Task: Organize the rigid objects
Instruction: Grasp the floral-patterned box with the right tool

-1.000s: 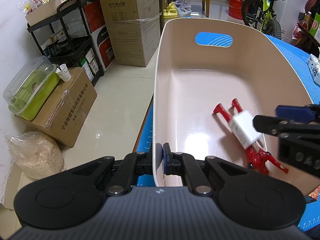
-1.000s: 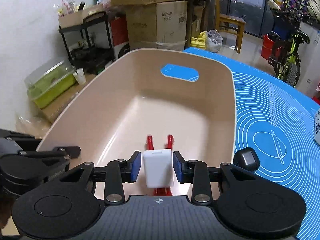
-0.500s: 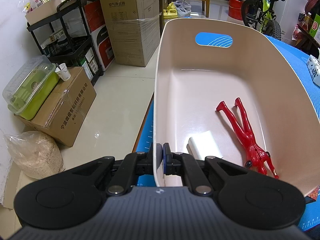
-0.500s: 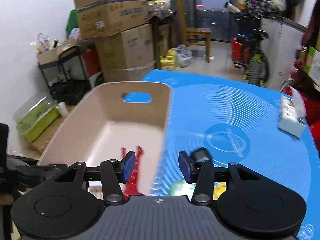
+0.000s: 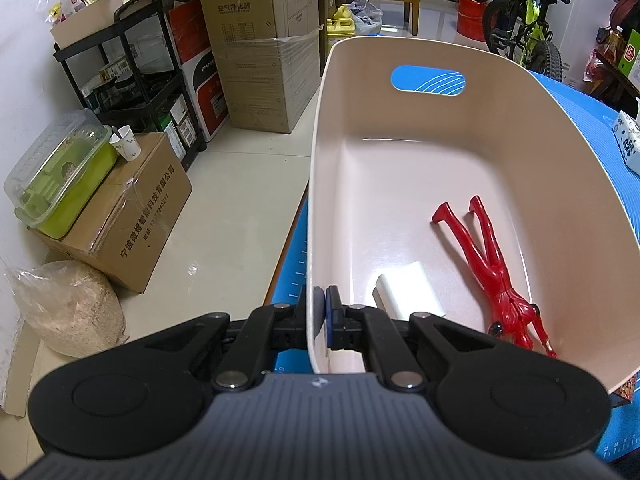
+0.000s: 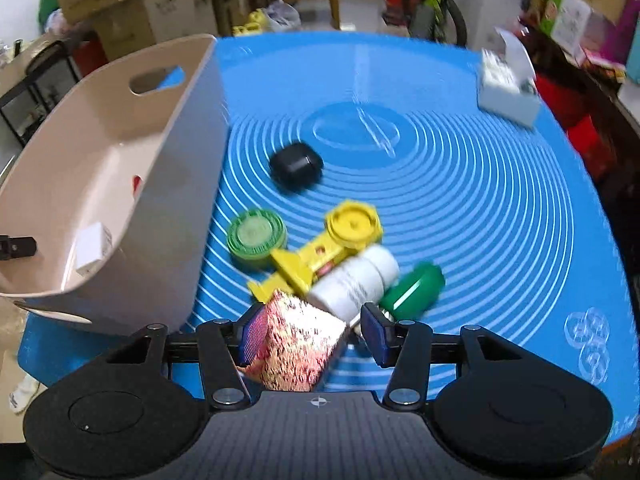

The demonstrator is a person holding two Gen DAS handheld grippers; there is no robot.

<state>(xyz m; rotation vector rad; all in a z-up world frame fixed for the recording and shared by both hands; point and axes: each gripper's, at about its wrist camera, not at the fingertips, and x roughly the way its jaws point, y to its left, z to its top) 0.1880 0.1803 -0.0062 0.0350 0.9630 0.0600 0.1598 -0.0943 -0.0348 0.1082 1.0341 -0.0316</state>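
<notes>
The left claw (image 5: 323, 312) is clenched on the near rim of the beige plastic tub (image 5: 316, 184), one pad outside and one inside the wall, steadying it at the left edge of the worktop. Inside the tub lie a small white rectangular block (image 5: 408, 294) and a red plastic toy figure (image 5: 494, 268), side by side on the floor of the tub and apart from each other. The right claw (image 6: 316, 334) is released, jaws spread wide, low over the blue ring-patterned silicone mat (image 6: 460, 184) with a glittery pink-and-gold box (image 6: 298, 346) between its pads; contact with either pad cannot be confirmed owing to blur. Just beyond sit a white cylindrical bottle (image 6: 354, 280), a green capsule-shaped item (image 6: 414, 290), a yellow plastic toy with a round head (image 6: 324, 250), a green round lid (image 6: 256, 236) and, further off, a black rounded case (image 6: 296, 166). Assessment: the step in hand is picking the glittery box. It is best done by squaring the pads to two flat opposite faces, closing firmly, then lifting straight up, since the bottle and yellow toy lie close against it and could be dragged. Clearance: the tub wall stands just left of the cluster, so transfer calls for a lift above the rim. Open mat lies to the right and beyond; the worktop's near edge is close behind the claw.
</notes>
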